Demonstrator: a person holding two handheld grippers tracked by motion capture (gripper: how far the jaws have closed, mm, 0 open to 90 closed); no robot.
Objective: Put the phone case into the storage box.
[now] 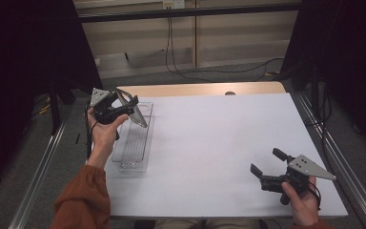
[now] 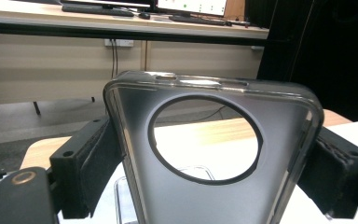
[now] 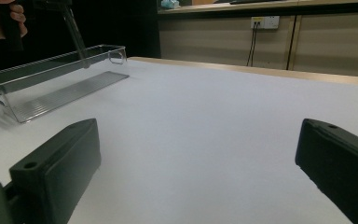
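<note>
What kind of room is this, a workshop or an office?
Probably a lab or office set up for recording: a white-topped table on a metal frame, desks with keyboards and monitors behind, wall sockets, and cables trailing over the floor.

From above we look forward and down on the table (image 1: 209, 138) — both gripper cameras sit low, close over it, sharing the clear tray (image 3: 56, 70).
</note>
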